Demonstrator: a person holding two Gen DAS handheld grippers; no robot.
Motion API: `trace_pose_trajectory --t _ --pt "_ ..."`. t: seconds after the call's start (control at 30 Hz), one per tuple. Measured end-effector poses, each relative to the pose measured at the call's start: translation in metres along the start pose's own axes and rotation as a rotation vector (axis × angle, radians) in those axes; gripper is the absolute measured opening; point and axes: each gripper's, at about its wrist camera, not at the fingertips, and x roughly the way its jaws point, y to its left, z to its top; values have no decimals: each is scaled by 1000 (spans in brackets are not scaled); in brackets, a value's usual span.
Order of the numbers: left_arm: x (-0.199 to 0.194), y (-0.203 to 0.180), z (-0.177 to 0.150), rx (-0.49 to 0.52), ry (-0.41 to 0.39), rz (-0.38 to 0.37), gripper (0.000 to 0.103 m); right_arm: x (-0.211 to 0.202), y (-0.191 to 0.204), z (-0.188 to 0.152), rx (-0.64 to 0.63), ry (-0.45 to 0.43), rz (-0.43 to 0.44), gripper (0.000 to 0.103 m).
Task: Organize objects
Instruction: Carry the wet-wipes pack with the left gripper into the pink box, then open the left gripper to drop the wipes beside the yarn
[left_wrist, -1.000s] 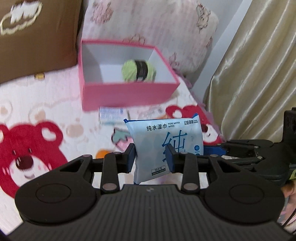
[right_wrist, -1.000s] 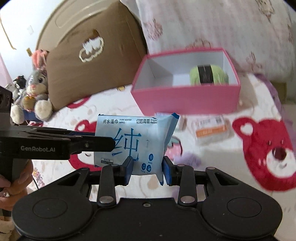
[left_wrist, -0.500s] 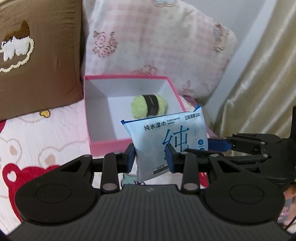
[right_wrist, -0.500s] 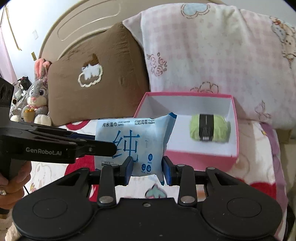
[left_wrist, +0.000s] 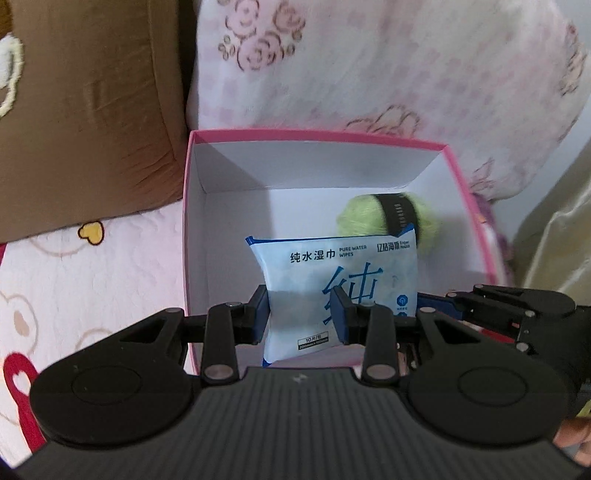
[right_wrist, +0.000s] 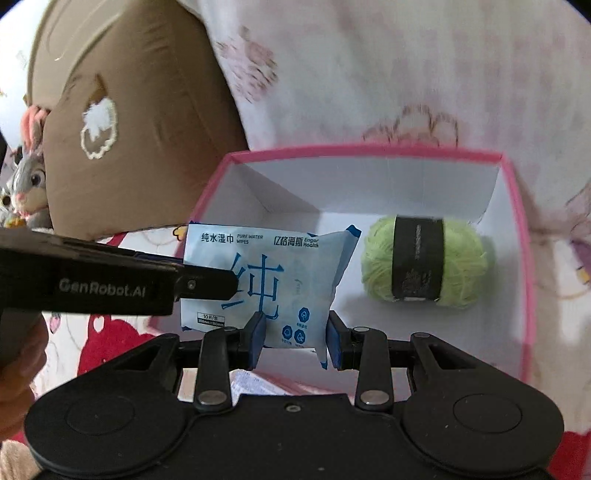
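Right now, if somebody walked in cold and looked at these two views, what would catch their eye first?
Probably the blue-and-white wet wipes pack, held upright over the open pink box with the left gripper and right gripper each clamped on its lower edge. Next, the lime-green yarn ball with a black band, lying inside the box toward its right wall. Behind the box lean a brown pillow and a pink floral pillow.
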Motion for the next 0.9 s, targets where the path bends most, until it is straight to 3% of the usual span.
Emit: trace_pose_trajectory --t 0.23,0.63,0.77,0.9 --pt "39 -3 4 20 66 62 34 41 -29 5 47 76 61 39" --pt "60 5 14 -44 102 66 33 65 -30 15 75 145 14 39" --pt "63 5 12 -34 105 52 36 72 -27 17 67 153 -43 39" --pt "58 7 8 -45 55 7 37 74 -24 15 57 139 -95 39"
